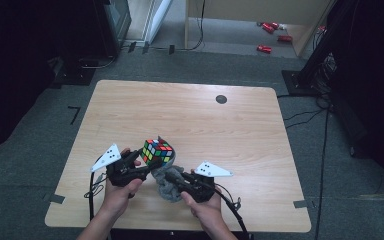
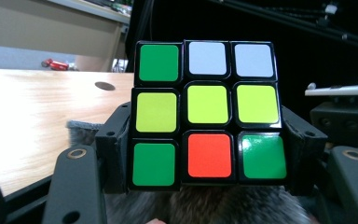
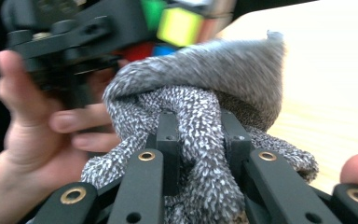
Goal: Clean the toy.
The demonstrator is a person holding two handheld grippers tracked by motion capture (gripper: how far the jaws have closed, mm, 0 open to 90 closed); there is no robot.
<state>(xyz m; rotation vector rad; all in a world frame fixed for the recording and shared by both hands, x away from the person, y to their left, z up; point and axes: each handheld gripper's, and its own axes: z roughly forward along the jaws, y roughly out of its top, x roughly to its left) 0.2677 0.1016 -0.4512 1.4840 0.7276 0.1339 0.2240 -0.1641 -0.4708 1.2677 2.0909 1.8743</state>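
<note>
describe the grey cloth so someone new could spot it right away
Start at the wooden table and go to its near edge, where the person's two hands meet. The grey cloth hangs bunched there, pinched in the right gripper, just below the puzzle cube. It is speckled, soft and knitted, unlike the glossy multicoloured cube.

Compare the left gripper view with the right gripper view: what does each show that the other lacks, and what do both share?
Left gripper view: one whole face of the Rubik's cube, green, white, yellow and orange, clamped in the left gripper. Right gripper view: the right gripper pinching a fold of the grey cloth, and the hand holding the other gripper. Both: cube, cloth and wooden table.
</note>
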